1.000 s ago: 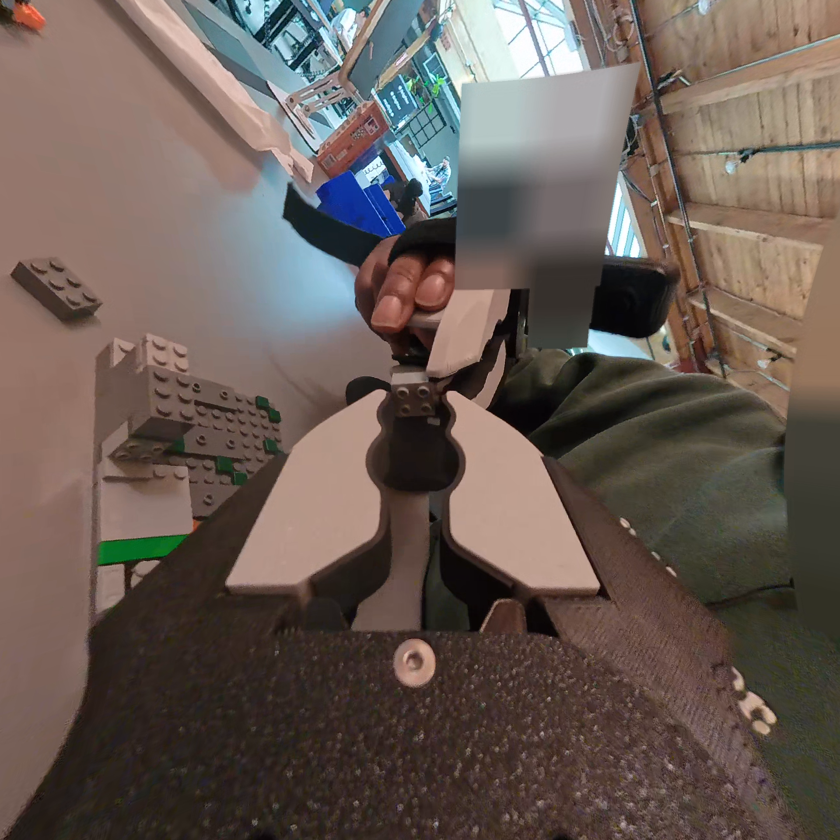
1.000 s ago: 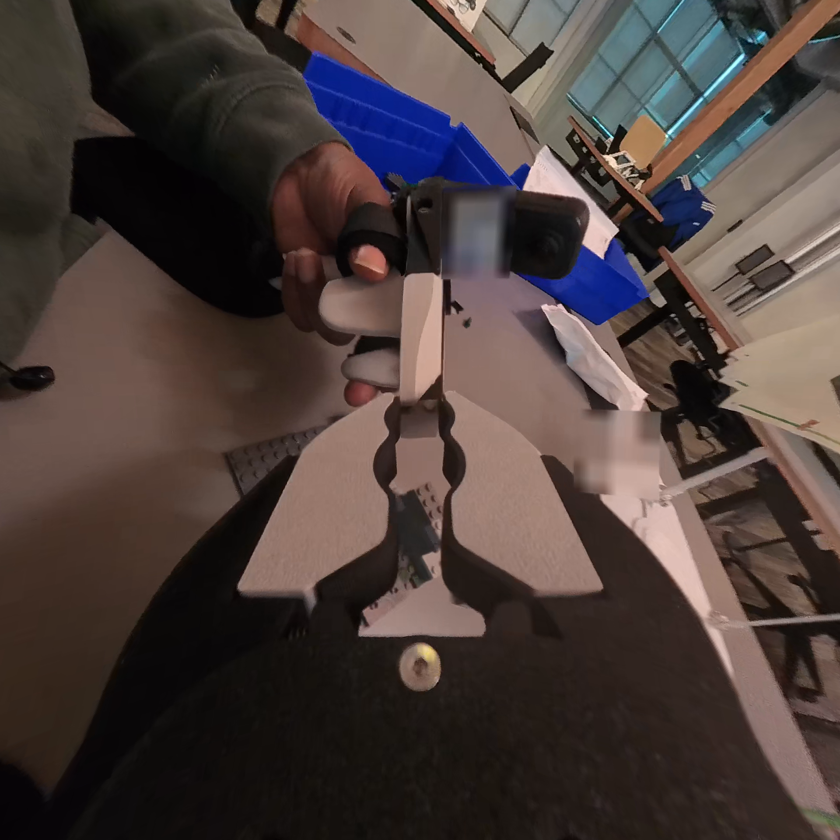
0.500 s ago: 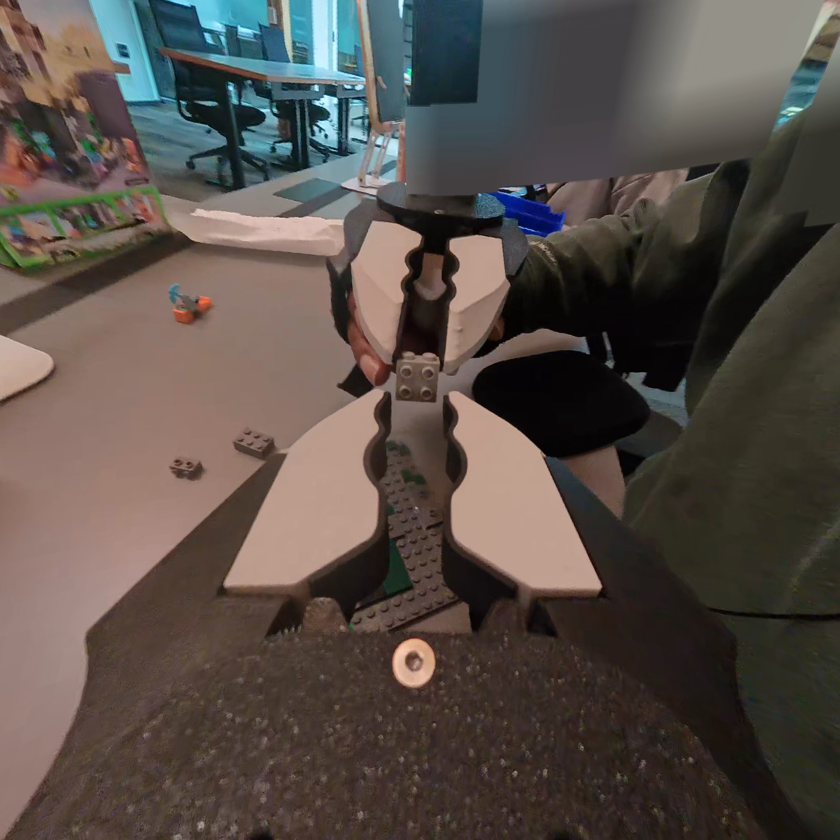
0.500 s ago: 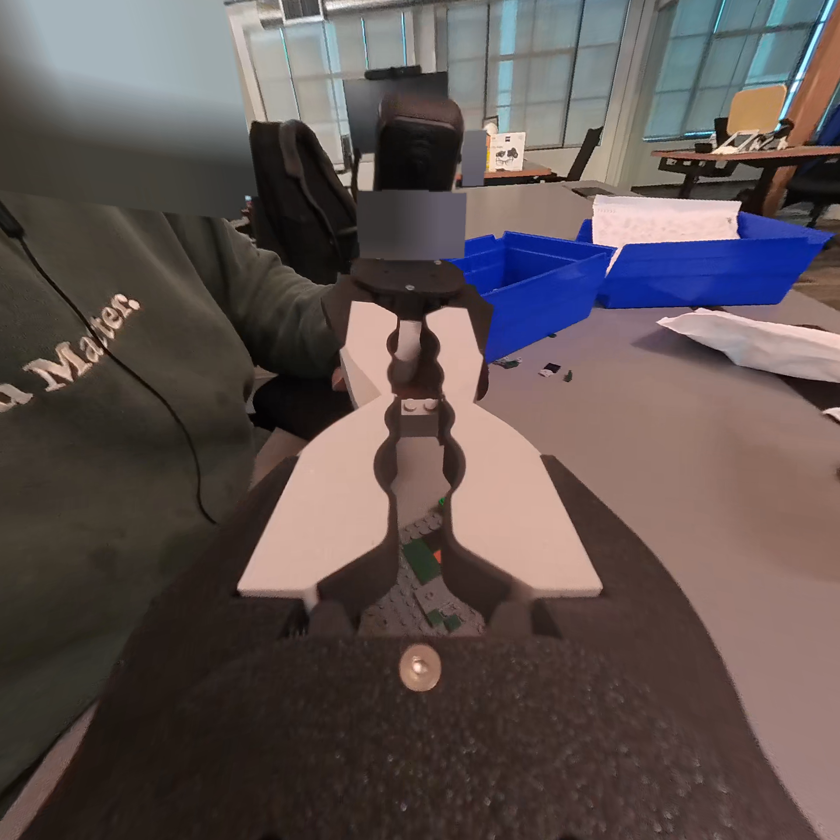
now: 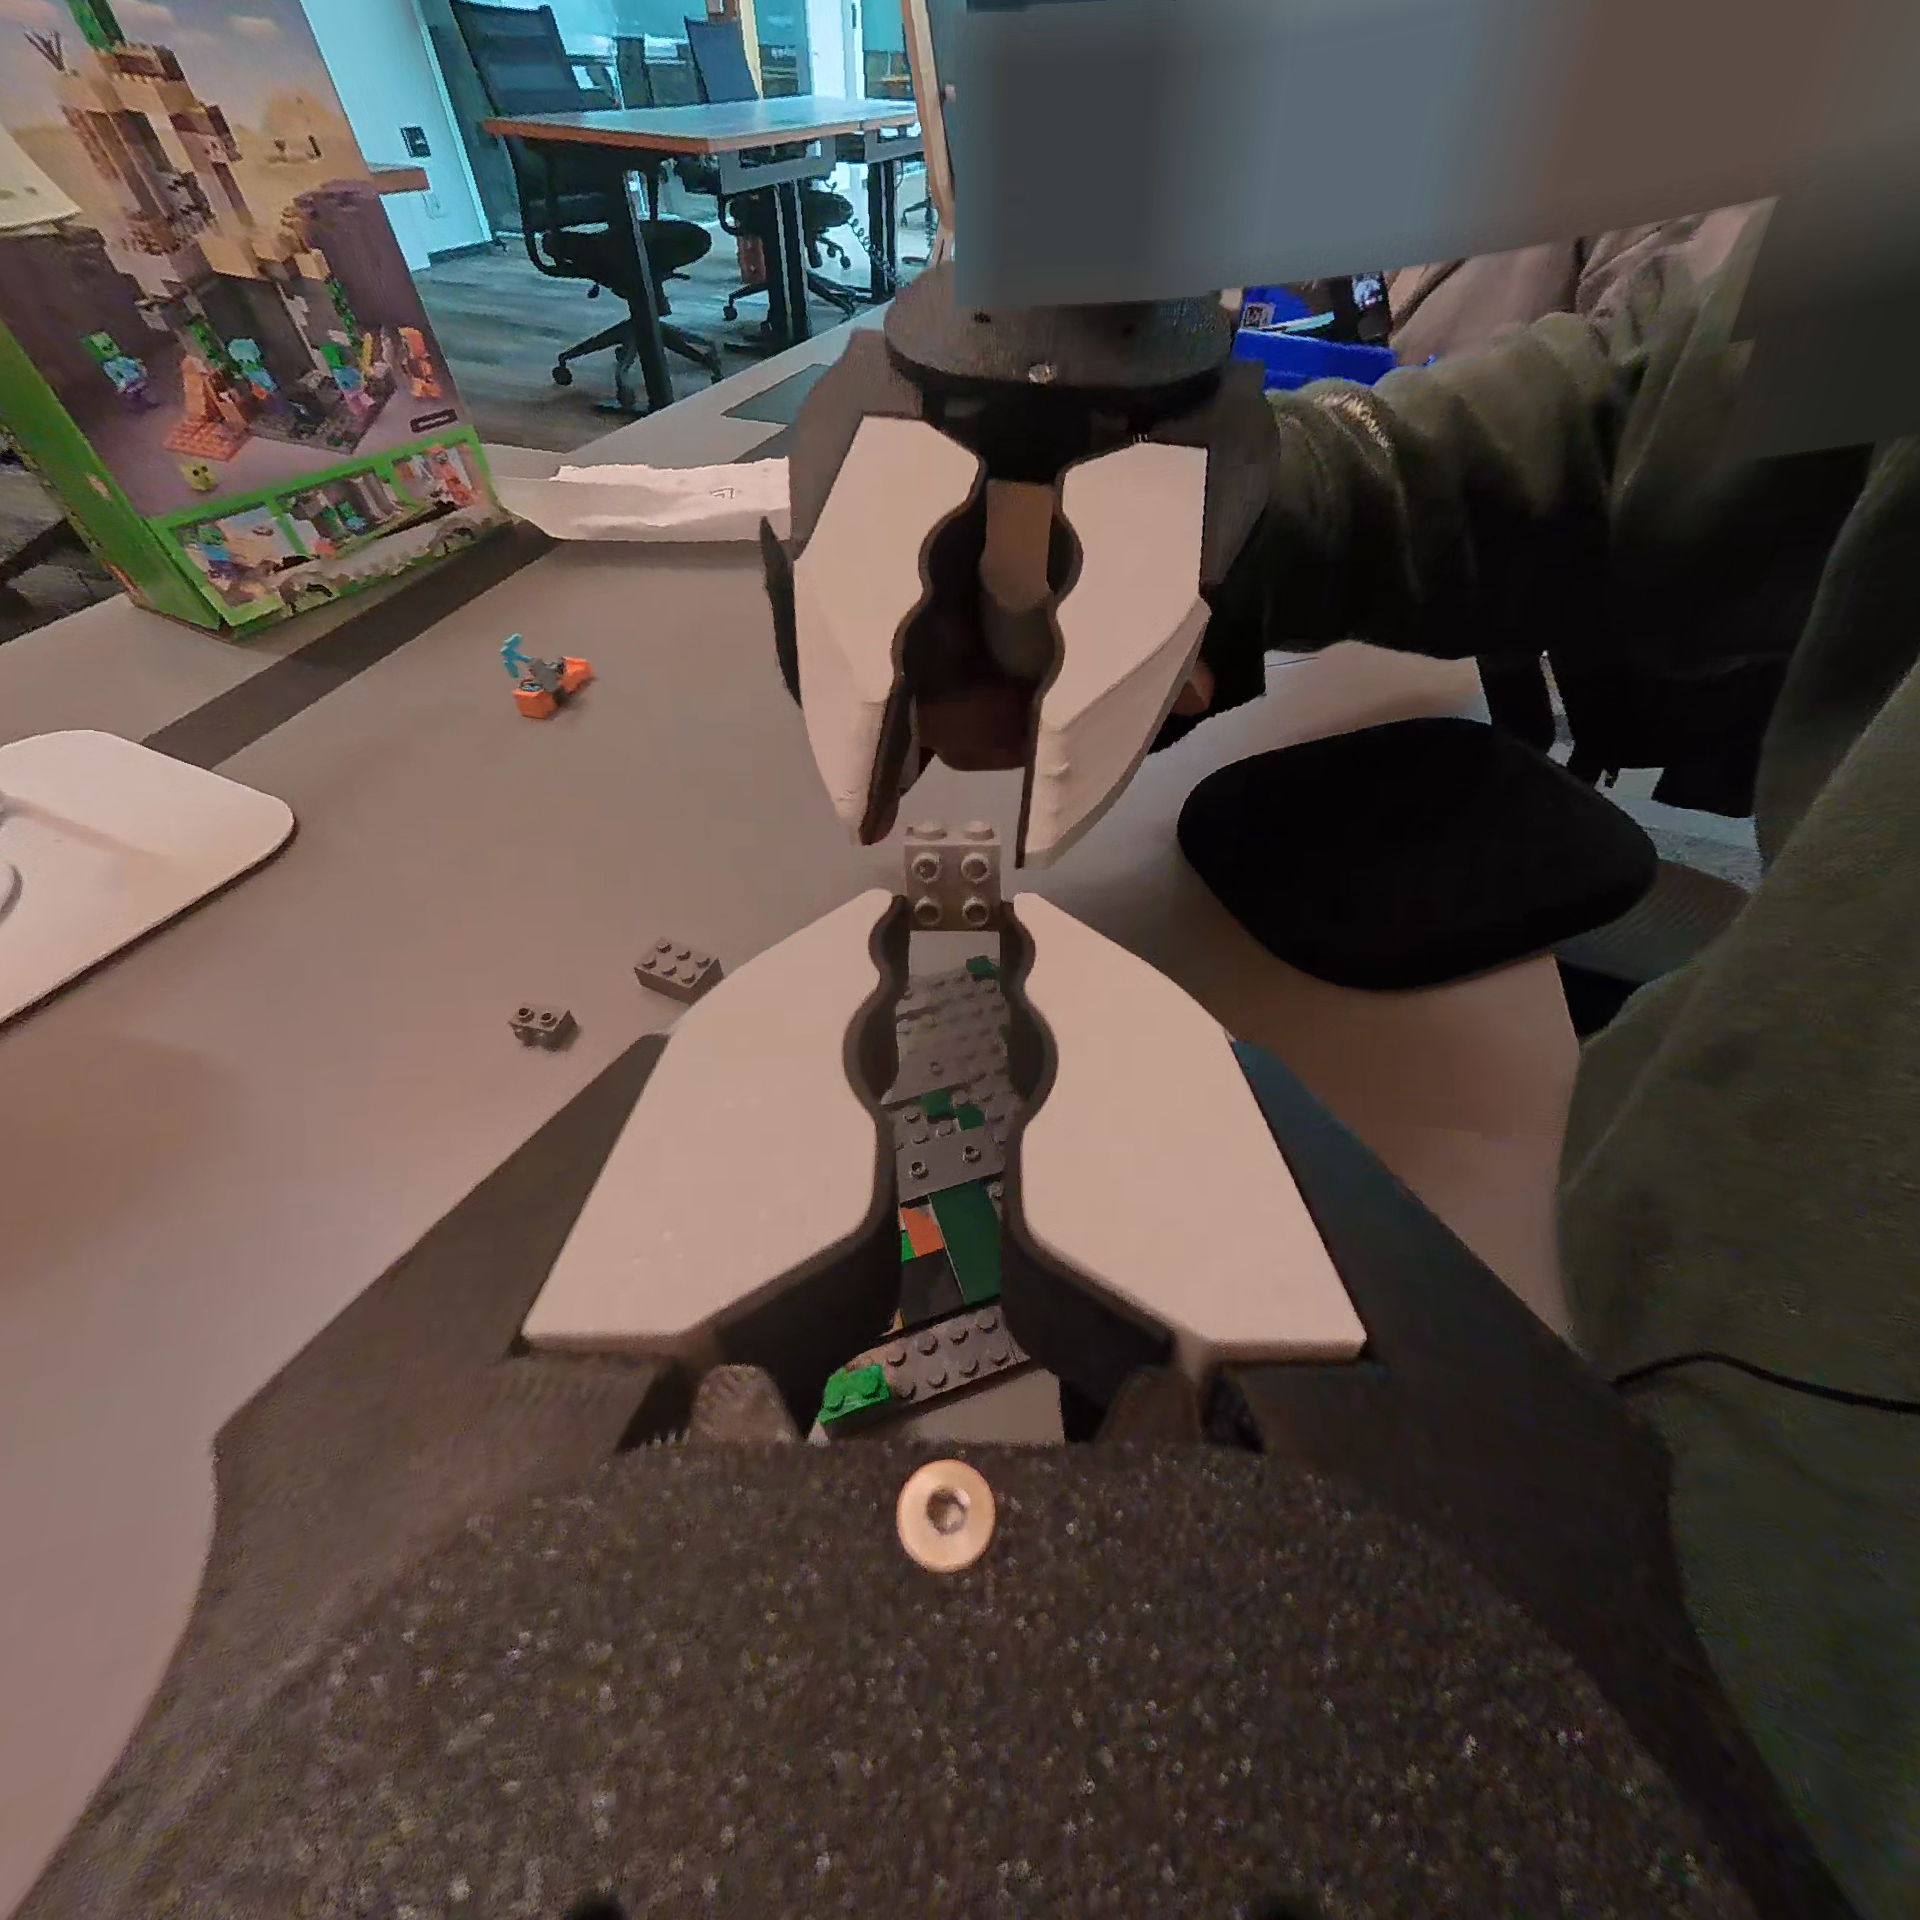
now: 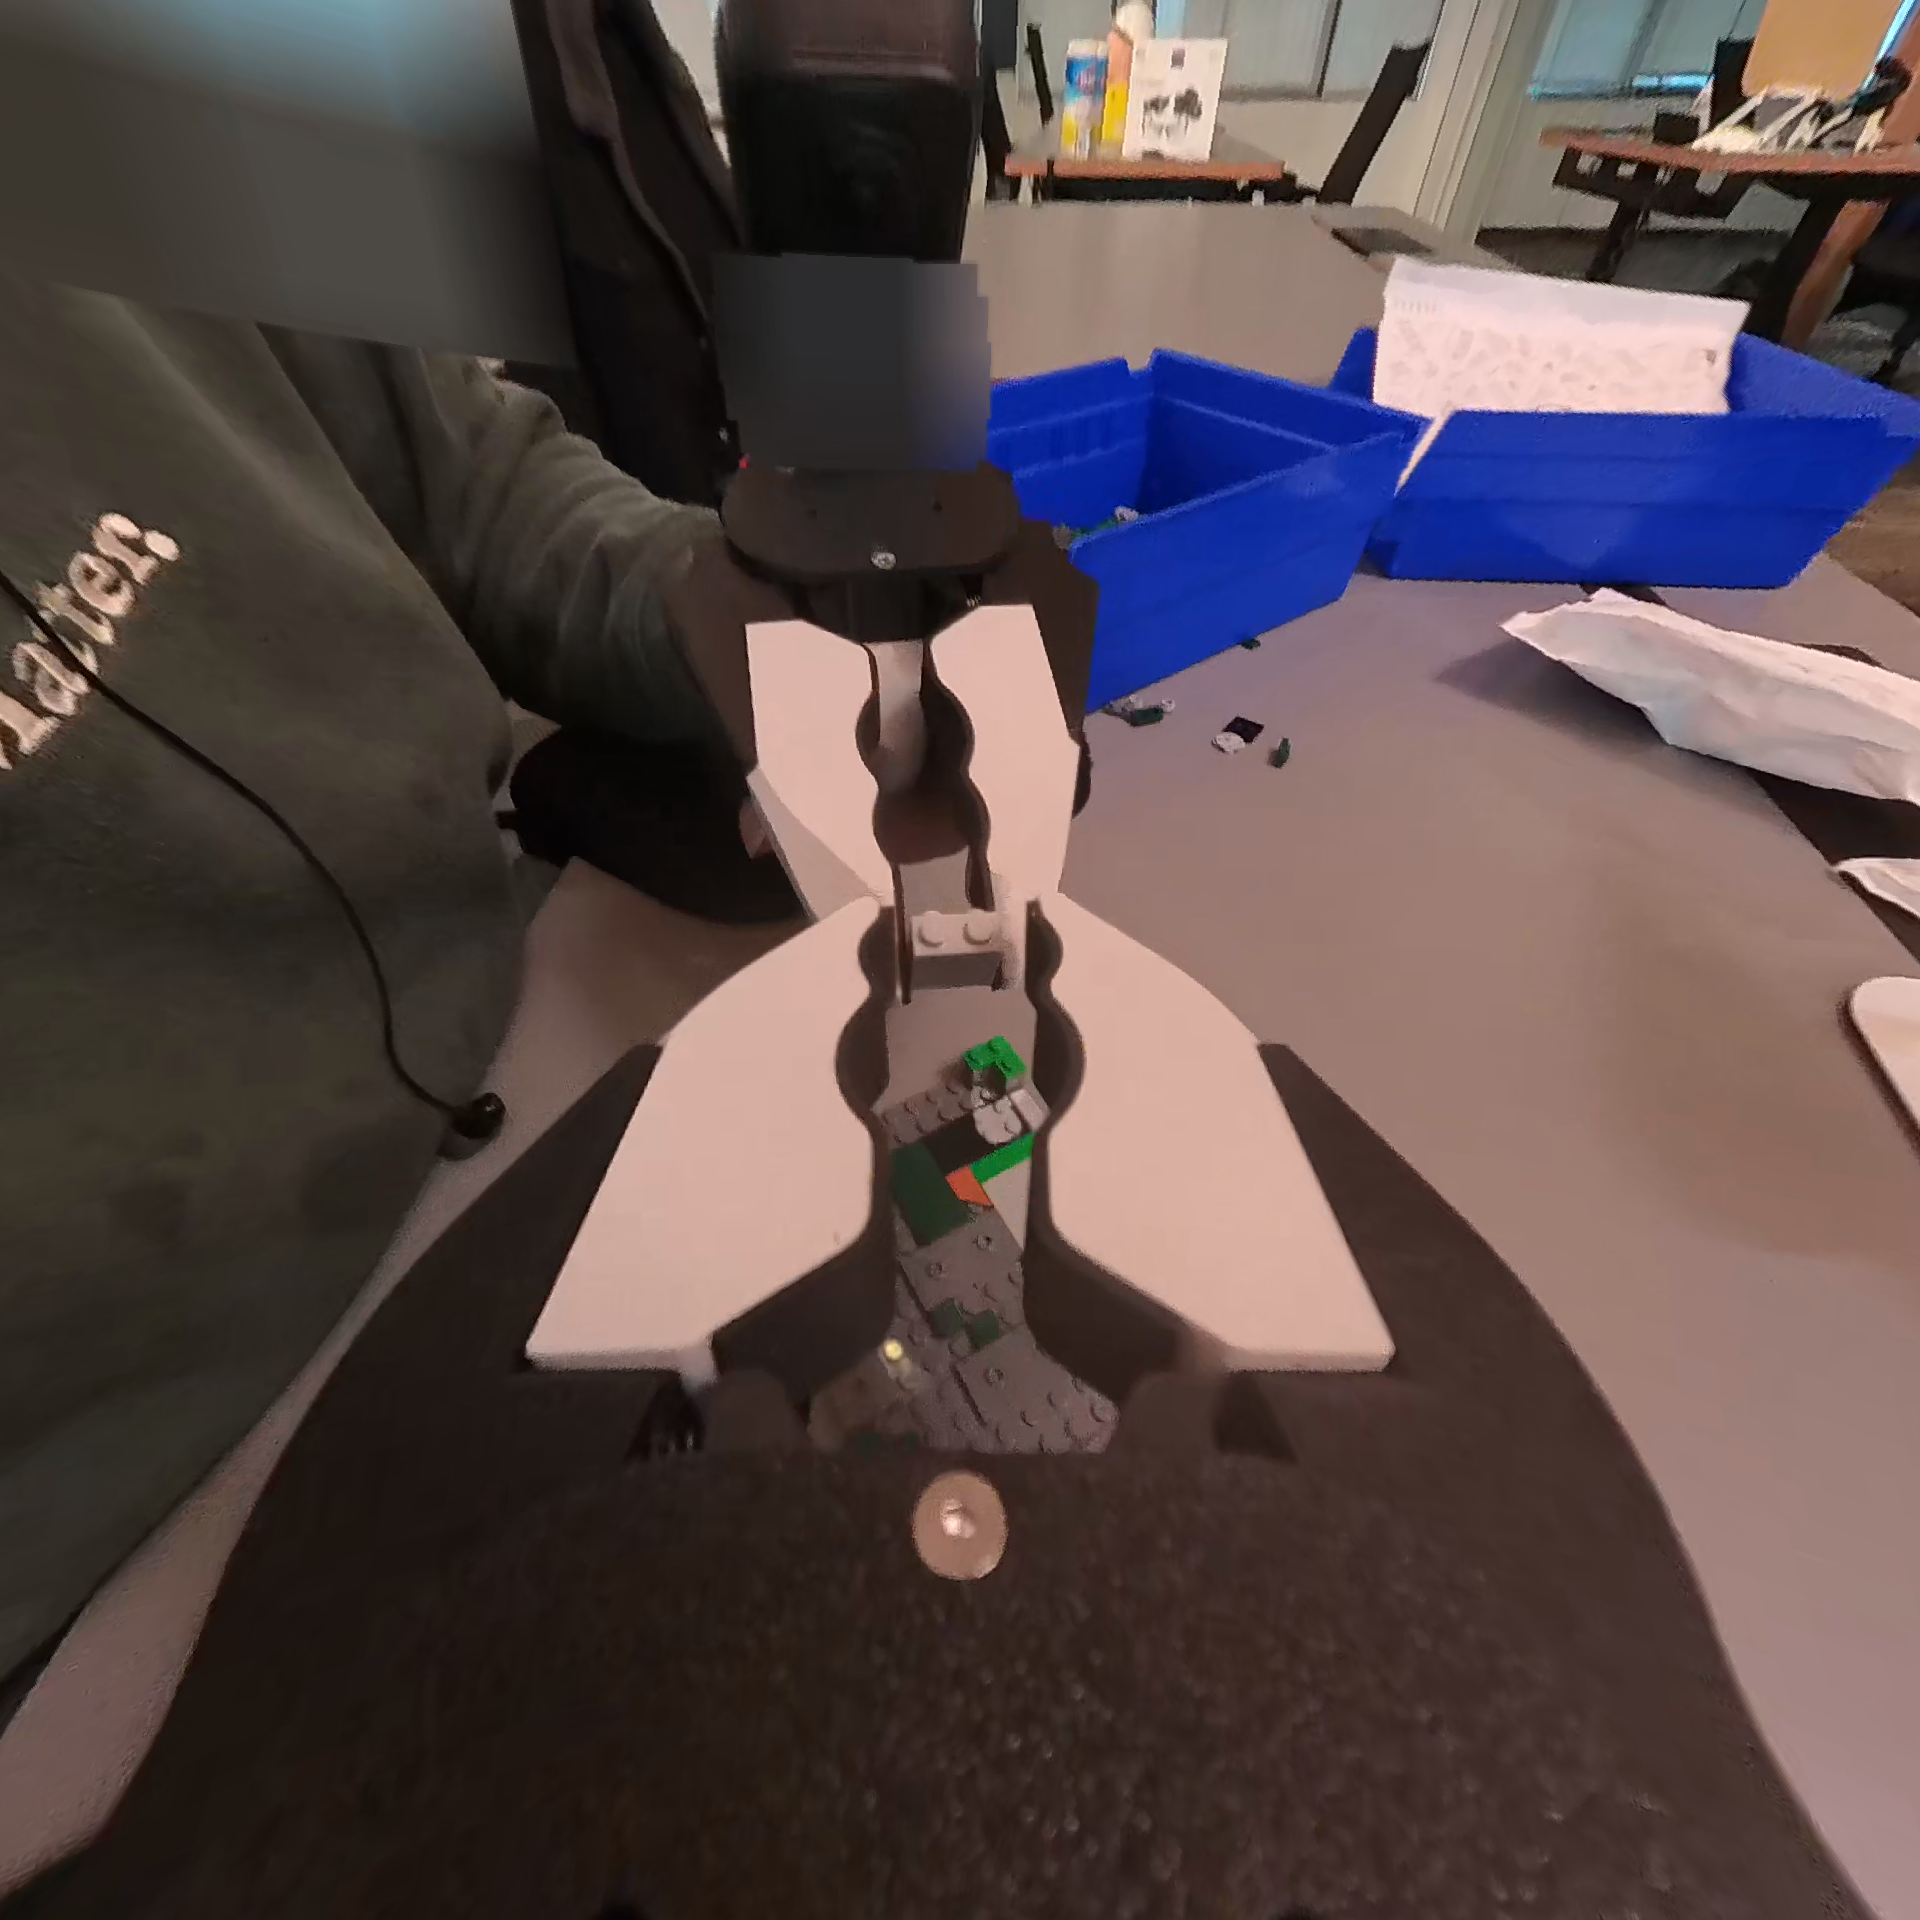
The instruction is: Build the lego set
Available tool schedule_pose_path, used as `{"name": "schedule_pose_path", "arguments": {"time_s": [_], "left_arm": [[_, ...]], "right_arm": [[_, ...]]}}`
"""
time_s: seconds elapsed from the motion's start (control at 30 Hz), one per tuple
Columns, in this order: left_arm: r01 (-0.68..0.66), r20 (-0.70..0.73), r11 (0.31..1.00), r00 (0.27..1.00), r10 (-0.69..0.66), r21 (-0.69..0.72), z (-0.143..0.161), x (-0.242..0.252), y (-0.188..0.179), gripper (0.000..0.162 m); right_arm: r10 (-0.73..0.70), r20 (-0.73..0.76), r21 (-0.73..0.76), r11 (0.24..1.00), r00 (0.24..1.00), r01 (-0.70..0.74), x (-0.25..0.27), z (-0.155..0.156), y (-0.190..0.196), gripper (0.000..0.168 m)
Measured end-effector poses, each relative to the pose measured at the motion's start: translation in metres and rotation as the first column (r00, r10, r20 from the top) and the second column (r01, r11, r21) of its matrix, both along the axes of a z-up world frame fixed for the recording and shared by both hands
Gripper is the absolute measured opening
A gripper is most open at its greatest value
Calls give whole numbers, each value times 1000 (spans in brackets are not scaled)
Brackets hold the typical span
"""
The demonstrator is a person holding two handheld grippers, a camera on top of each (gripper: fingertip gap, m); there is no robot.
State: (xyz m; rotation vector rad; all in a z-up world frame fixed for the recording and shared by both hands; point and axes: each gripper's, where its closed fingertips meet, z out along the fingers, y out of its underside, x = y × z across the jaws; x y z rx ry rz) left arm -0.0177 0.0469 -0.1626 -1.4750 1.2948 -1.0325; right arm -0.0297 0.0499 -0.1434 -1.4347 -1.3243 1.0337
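The left gripper (image 5: 954, 909) pinches a small gray brick (image 5: 954, 875) tight at its tips. The right gripper (image 6: 956, 945) faces it tip to tip, its tips close around the same brick. The half-built set (image 5: 951, 1122) lies on the table (image 5: 364, 1039) right below them.

each camera sits just behind its own gripper's fingers, well above the grey table (image 5: 312, 1143), looking forward and somewhat down, and the two views face each other head-on at close range. the left wrist view looks past the left gripper (image 5: 954, 914) at the right gripper (image 5: 940, 831) opposite, and the right wrist view looks past its own fingers at the left one. both share the small light grey brick (image 5: 954, 881) between the tips and the grey-and-green lego build (image 6: 961, 1247) seen below between the fingers.
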Motion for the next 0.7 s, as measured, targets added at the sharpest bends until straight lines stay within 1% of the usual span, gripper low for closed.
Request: {"name": "schedule_pose_path", "arguments": {"time_s": [0.1,0.27,0.3,0.33,0.4,0.5,0.7], "left_arm": [[-14,-4,1000,1000,14,18,-2,-1,2,16],[-26,7,999,1000,26,21,-3,-3,5,16],[-27,-10,999,1000,28,21,-6,-4,7,16],[-38,-40,999,998,39,29,-12,-6,11,20],[-72,-71,996,995,77,60,-20,-13,21,20],[-105,-89,993,990,110,63,-28,-19,29,19],[-117,-140,991,982,126,69,-46,-20,35,16]], "right_arm": [[8,77,9,1000,997,-9,-1,-7,1,17],[40,130,6,999,991,-41,-3,-10,3,16],[52,145,12,998,988,-54,-3,-10,4,16],[63,169,21,997,984,-68,-1,-12,7,16],[87,263,42,994,961,-101,6,-23,16,16],[105,399,66,988,911,-142,17,-47,33,16],[191,459,53,969,868,-241,11,-73,42,16]]}}
